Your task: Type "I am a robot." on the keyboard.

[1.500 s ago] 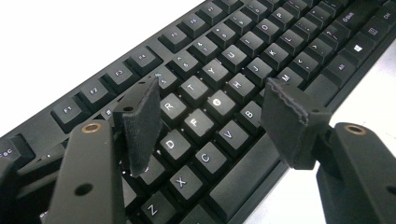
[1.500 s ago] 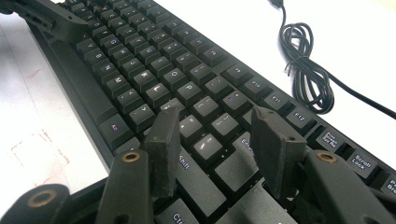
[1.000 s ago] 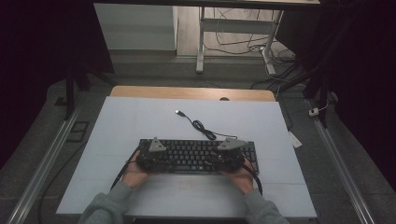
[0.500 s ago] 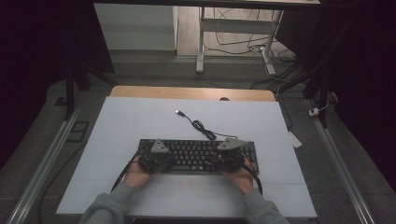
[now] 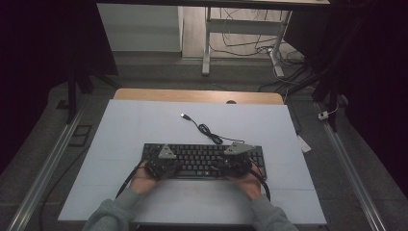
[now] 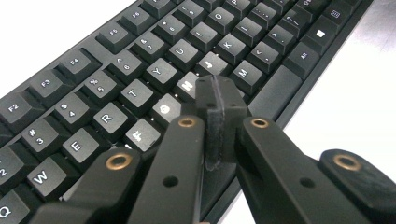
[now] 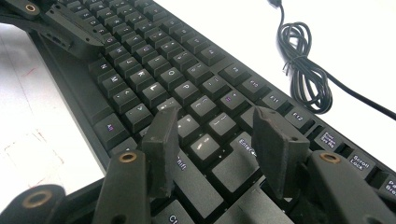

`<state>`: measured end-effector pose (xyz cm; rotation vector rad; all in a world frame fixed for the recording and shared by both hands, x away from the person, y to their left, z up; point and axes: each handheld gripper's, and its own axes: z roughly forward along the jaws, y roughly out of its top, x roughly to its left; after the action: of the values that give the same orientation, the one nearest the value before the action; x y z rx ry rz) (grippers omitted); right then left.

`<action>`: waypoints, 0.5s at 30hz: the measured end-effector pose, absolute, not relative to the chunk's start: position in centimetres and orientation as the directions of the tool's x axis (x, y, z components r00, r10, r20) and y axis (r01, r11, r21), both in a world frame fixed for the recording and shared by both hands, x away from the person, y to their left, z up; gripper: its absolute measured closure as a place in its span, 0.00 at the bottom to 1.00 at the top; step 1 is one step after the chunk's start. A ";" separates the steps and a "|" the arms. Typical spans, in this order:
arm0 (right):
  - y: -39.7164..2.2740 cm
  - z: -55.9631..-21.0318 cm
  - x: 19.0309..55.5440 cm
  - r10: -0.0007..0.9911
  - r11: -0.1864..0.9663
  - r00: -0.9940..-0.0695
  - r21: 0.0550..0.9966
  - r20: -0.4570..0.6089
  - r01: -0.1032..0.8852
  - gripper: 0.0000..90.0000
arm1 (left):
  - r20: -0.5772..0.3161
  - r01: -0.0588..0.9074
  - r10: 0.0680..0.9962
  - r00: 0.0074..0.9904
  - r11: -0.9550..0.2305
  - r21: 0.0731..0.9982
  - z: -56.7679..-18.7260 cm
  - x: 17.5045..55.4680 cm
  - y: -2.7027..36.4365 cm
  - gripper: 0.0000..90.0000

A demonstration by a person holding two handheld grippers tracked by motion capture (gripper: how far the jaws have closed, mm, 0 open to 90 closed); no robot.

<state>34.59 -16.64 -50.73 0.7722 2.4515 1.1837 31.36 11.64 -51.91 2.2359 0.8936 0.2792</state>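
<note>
From the high view, the black keyboard (image 5: 204, 160) lies flat near the person's edge of the pale worktop (image 5: 120, 125), long side running left to right, and its cable (image 5: 204, 129) loops off from the back edge in a loose coil, the plug lying bare on the worktop. The left gripper (image 5: 163, 166) is over the left part of the keys, the right gripper (image 5: 235, 161) over the right part, each with its grey three-cornered plate on top and a hand behind it at the keyboard's near edge. Grey sleeves (image 5: 113, 216) come in from the bottom. Over to the left gripper view: the left gripper (image 6: 219, 100) has its jaws pressed flat together with nothing between them, and the joined tip sits down among the letter keys of the keyboard (image 6: 140, 70), right by the lit G and H keys; whether it presses one I cannot tell. Now the right gripper view: the right gripper (image 7: 217, 140) has its jaws apart at a middling gap, empty, hovering just above the keyboard (image 7: 154, 70) near the Enter and Shift keys. The coiled cable (image 7: 303, 74) lies on the white worktop beyond, and the left gripper (image 7: 60, 28) shows far off at the top left corner, over the far keys.
</note>
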 end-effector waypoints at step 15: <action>-16.7 -50.7 34.6 0.591 0.512 -0.806 0.792 -0.043 0.332 0.57 | -0.048 0.513 0.684 0.728 -0.497 0.700 -51.6 31.2 11.8 0.99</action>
<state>34.59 -16.66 -50.69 0.7725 2.4490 1.1857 31.23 11.79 -51.61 2.2097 0.9000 0.3058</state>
